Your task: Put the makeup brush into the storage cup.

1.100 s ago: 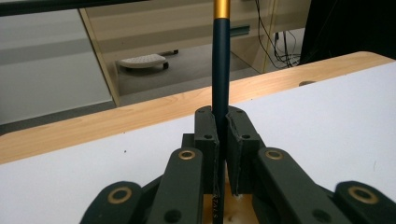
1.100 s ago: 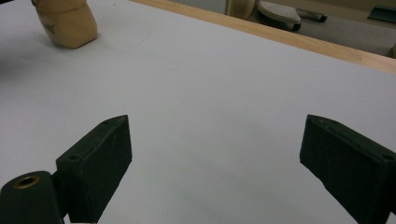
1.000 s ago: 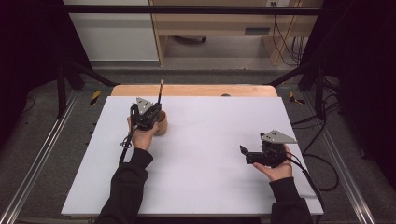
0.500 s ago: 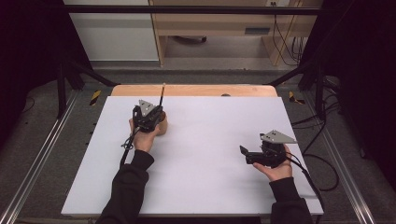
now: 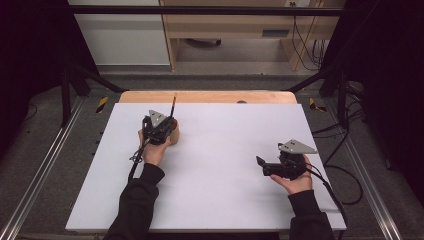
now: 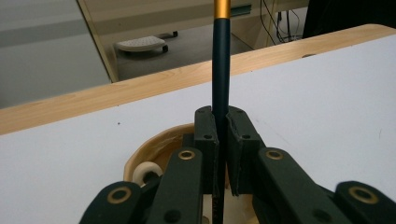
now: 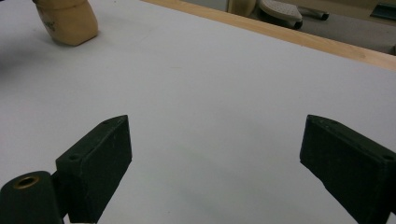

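Left hand-held gripper (image 5: 165, 131) edged nearer, gripping pen (image 6: 220, 70).

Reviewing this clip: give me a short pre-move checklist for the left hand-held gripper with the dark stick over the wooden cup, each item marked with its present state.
1. Left hand-held gripper shut on the dark stick: ok, both pads press its sides.
2. Stick upright between the jaws: ok in the left gripper view.
3. Stick's lower end over the wooden cup: ok, the cup's rim sits right under the jaws.
4. Whether the lower end touches the cup's bottom: cannot tell, it is hidden.
5. Right hand-held gripper out of the way: ok, open, with nothing between its jaws, and far from the cup on the white tabletop.
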`<action>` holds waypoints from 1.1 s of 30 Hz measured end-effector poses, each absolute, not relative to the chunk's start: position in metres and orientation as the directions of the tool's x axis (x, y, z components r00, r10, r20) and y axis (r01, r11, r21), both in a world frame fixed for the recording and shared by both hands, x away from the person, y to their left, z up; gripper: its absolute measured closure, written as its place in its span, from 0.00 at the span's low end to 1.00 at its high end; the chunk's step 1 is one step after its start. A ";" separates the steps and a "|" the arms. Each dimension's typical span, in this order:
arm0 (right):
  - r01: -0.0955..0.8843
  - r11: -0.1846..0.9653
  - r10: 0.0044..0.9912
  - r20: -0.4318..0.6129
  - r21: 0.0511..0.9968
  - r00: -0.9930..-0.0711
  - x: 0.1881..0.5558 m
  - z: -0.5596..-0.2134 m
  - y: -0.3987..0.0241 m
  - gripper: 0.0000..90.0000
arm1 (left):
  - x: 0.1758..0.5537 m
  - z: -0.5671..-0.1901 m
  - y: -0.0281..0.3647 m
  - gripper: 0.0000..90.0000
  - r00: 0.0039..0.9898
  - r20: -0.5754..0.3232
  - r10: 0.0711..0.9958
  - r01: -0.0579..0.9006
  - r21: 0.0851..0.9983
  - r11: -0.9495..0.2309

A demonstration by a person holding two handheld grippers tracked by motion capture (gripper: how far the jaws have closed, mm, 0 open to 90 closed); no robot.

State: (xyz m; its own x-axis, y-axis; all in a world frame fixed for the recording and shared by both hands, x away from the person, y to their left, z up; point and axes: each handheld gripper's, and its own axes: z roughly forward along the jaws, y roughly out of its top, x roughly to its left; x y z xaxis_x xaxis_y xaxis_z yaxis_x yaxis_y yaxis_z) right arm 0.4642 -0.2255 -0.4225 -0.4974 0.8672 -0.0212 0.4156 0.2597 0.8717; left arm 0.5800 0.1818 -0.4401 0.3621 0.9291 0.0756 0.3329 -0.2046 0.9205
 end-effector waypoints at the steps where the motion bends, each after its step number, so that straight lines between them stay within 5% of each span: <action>1: 0.414 0.260 0.867 -0.022 0.872 -0.498 0.464 -0.422 -0.226 0.10 | 0.580 -0.441 0.182 0.92 0.362 0.077 0.929 0.333 0.920 -0.206; 13: 0.412 0.260 0.866 -0.022 0.873 -0.499 0.464 -0.422 -0.226 0.10 | 0.578 -0.443 0.179 0.91 0.357 0.079 0.931 0.367 0.905 -0.217; 33: 0.408 0.245 0.871 -0.014 0.879 -0.492 0.463 -0.419 -0.228 0.10 | 0.555 -0.417 0.181 0.66 0.416 0.039 0.908 0.362 0.909 -0.205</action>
State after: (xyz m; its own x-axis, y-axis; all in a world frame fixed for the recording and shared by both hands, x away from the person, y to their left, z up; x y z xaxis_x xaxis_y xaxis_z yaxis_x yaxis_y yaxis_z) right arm 0.4627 -0.2284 -0.4192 -0.4919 0.8705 -0.0141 0.4083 0.2450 0.8793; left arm 0.5555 0.1809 -0.4172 0.4164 0.9084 0.0390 0.3624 -0.2052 0.9092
